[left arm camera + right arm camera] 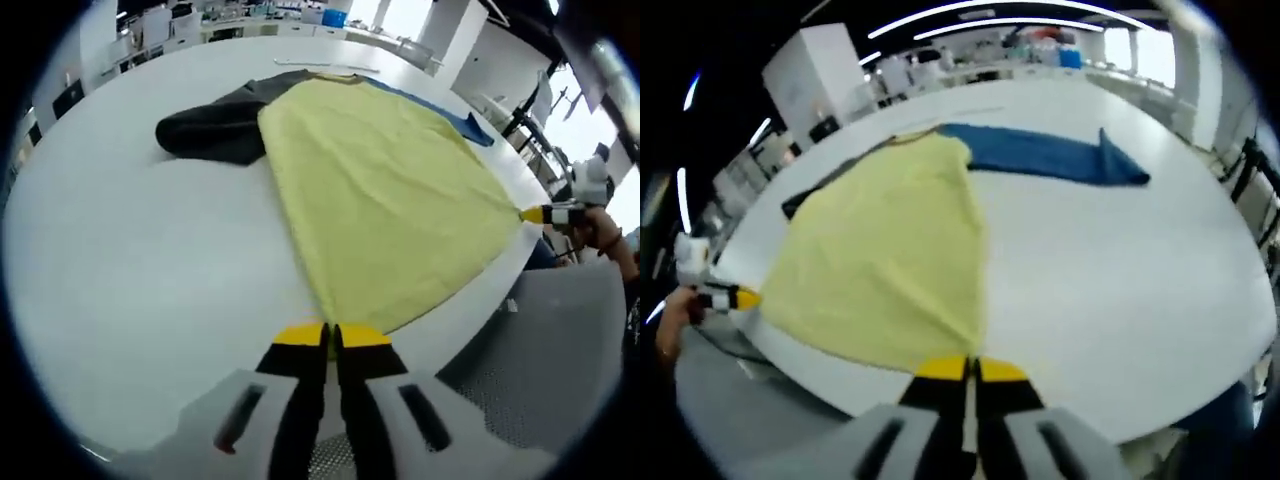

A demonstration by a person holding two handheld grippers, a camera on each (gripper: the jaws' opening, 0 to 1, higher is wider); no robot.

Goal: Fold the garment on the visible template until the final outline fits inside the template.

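Both grippers pinch the near hem corners of a yellow garment spread on a white table.

In the left gripper view, the left gripper [329, 335] has its yellow-tipped jaws pressed together on one near corner of the yellow garment [385, 190], at the table [150, 270] edge. The right gripper [540, 214] enters from the right, its tip at the garment's other near corner, with a hand [608, 232] behind it. A dark garment [215, 125] lies beside the yellow one's far end, partly under it, and a blue cloth [450, 115] pokes out from the opposite far side. In the right gripper view, the right gripper [969, 369] is closed on its corner of the yellow garment [890, 250]; the left gripper [732, 297] holds the other corner. The blue cloth [1050, 155] stretches away from the yellow garment's far end.
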